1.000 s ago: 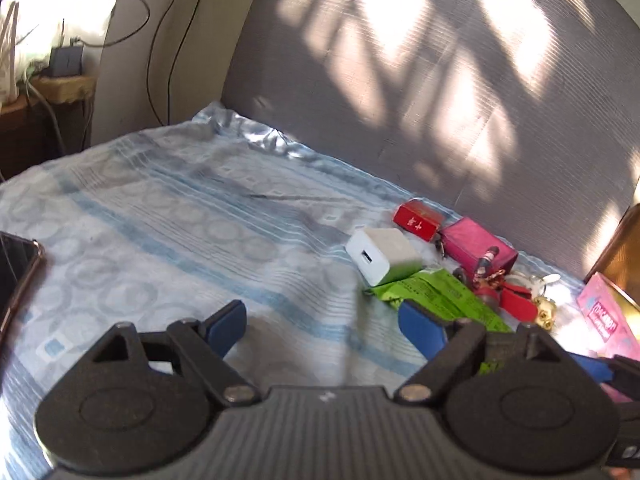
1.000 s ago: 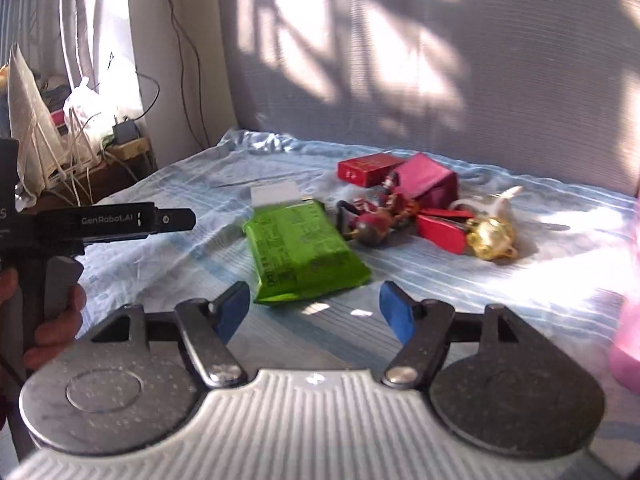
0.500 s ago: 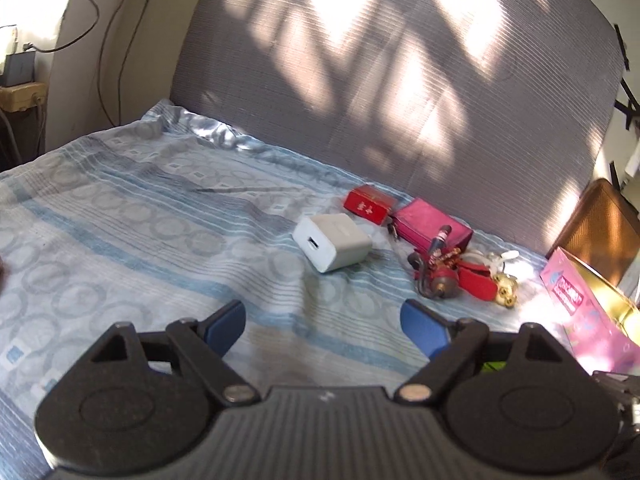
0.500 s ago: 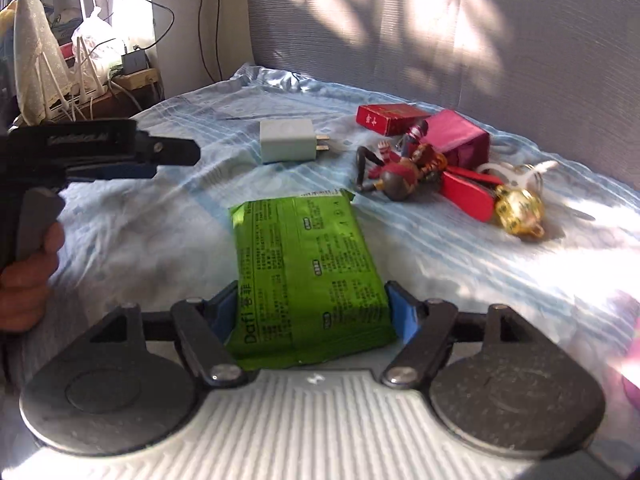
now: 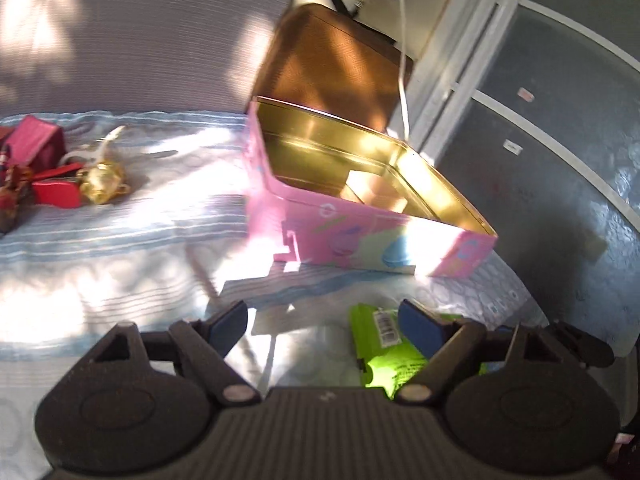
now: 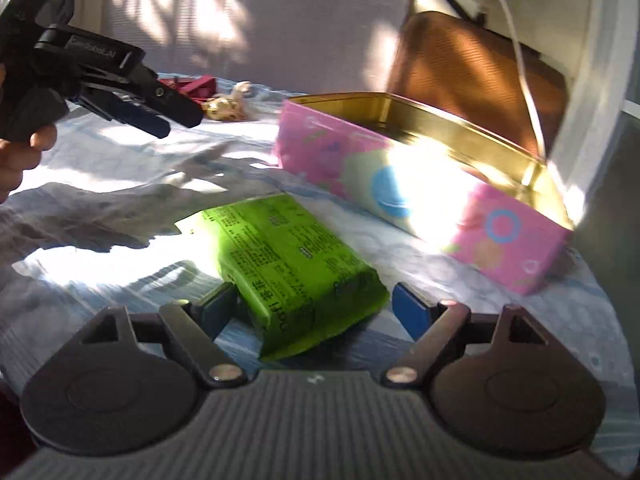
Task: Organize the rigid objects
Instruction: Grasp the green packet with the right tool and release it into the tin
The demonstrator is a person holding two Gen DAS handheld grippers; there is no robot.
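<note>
- The right gripper (image 6: 314,307) has its jaws spreading wider at this moment, with the green packet (image 6: 288,268) lying between the blue pads. The left pad sits against the packet's side; a gap shows between the right pad and the packet's far corner, so it is not clamped.
- The green packet rests on the blue-patterned bedsheet (image 6: 100,168), just in front of the pink tin box (image 6: 400,192), not touching it.
- The left gripper (image 5: 322,324) has its jaws well apart and closing slightly, and holds nothing; only sheet lies between its pads. The packet's end (image 5: 384,344) shows beside its right finger.
- The pink tin box (image 5: 360,236) stands open, its gold inside showing, with a brown lid (image 5: 332,68) leaning up behind it.
- A gold trinket (image 5: 102,178) and red items (image 5: 36,148) lie on the sheet well to the left of the box.
- Compared with half a second ago: the right view then showed the packet gripped far from the box; it now sits by the box. The left view has swung from the white charger to the box.
</note>
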